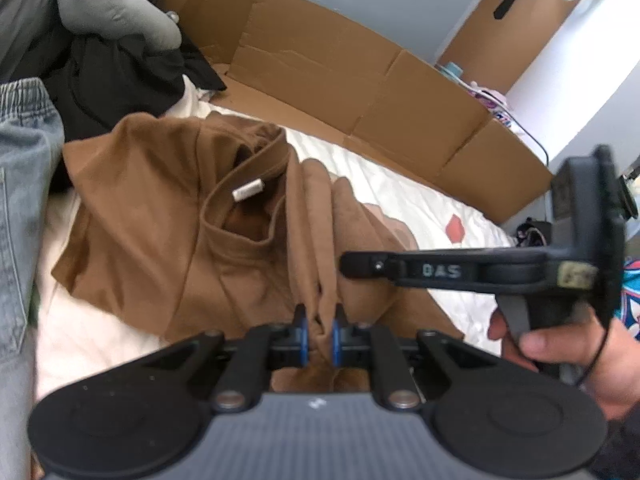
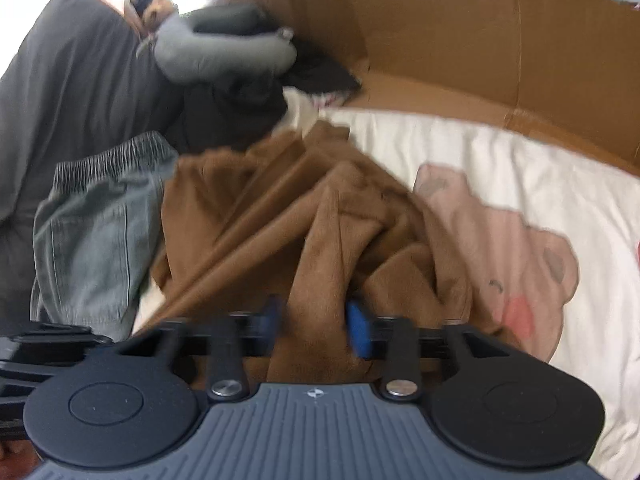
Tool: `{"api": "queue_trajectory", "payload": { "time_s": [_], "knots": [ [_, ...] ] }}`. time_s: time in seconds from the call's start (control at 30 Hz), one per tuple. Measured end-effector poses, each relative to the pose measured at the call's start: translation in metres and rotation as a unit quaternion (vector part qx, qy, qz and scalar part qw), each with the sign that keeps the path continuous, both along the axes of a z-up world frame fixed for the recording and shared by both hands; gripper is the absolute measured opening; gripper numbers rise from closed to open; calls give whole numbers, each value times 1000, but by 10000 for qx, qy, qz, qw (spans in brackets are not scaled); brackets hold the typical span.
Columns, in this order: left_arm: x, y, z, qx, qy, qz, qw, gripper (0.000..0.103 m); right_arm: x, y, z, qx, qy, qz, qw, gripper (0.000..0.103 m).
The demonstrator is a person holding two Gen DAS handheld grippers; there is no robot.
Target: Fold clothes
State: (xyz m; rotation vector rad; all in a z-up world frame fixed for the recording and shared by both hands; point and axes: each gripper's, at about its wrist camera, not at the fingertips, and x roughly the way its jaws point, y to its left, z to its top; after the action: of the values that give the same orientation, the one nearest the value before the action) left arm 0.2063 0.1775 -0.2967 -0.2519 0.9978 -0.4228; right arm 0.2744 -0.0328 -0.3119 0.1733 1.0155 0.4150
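Observation:
A brown shirt (image 1: 160,216) lies bunched on the white bedsheet (image 1: 400,184), collar and label facing up. My left gripper (image 1: 319,334) is shut on a fold of the brown shirt near its lower edge. My right gripper (image 2: 314,326) is shut on a thick bunch of the same brown shirt (image 2: 260,208); the fabric fills the gap between its blue pads (image 2: 358,332). The right gripper also shows in the left wrist view (image 1: 348,265), coming in from the right, held by a hand (image 1: 568,356).
Light blue jeans (image 1: 20,208) lie to the left, also in the right wrist view (image 2: 96,224). Black and grey clothes (image 1: 112,40) are piled at the back left. Flattened cardboard (image 1: 360,80) lines the bed's far side. A pink bear print (image 2: 512,256) marks the sheet.

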Motion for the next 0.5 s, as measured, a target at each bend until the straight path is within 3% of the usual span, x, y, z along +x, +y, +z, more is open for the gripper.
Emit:
{"api": "queue_trajectory", "payload": {
  "time_s": [0.5],
  "knots": [
    [-36,8,-12,-120,524,29,9985,12,-55,-83,12,-346,147,-675,9970,0]
  ]
}}
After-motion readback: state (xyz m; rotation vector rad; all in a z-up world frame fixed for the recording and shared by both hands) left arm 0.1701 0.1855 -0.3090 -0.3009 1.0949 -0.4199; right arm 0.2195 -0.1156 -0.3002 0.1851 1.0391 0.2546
